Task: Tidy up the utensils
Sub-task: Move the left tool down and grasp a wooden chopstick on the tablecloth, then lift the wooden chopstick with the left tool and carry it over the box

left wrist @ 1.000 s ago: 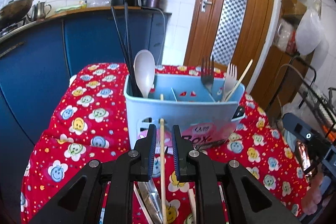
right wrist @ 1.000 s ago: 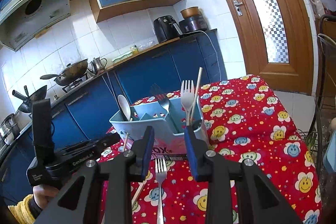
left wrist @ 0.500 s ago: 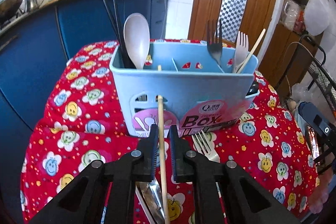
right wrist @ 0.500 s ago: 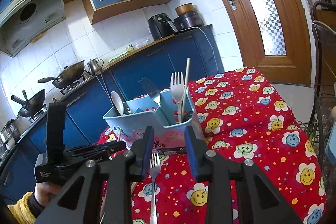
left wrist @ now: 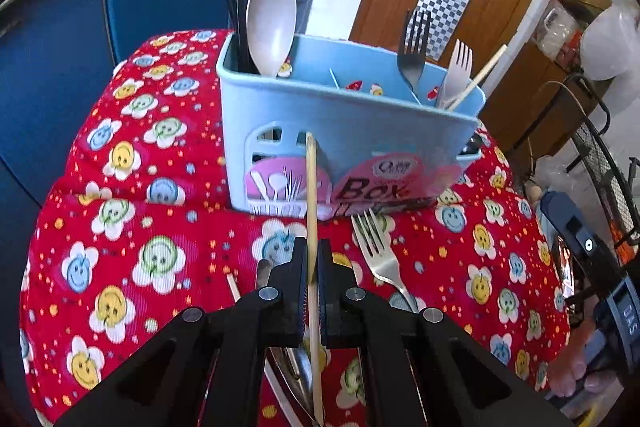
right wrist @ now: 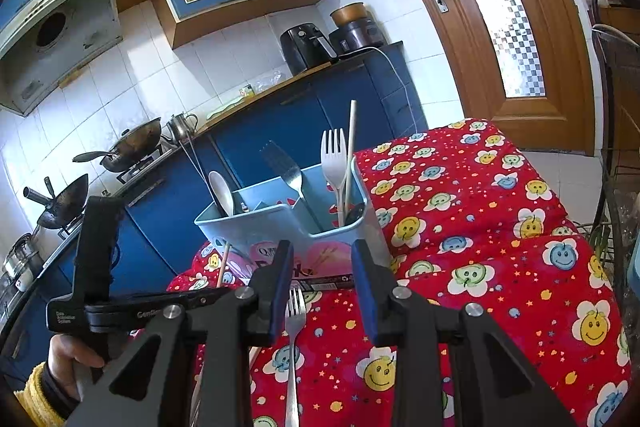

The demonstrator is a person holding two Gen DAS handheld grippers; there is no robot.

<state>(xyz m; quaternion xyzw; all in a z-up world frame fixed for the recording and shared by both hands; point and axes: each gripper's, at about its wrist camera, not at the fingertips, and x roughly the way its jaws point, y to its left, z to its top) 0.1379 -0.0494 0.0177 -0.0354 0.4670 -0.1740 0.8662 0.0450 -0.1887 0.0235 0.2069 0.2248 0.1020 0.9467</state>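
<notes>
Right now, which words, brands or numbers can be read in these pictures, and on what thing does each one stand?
"Box": large letters on the pink label of the light blue utensil caddy.
"DAS": on the right claw body, seen at the left view's edge.
Small logo above "Box": too blurred to read.
White print on the left claw handle: only partly legible, not readable.

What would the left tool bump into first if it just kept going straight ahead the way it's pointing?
Most likely the front wall of the blue utensil box. The left tool is shut on a wooden chopstick, whose tip would reach the wall first. How wide the gap is remains unclear.
</notes>
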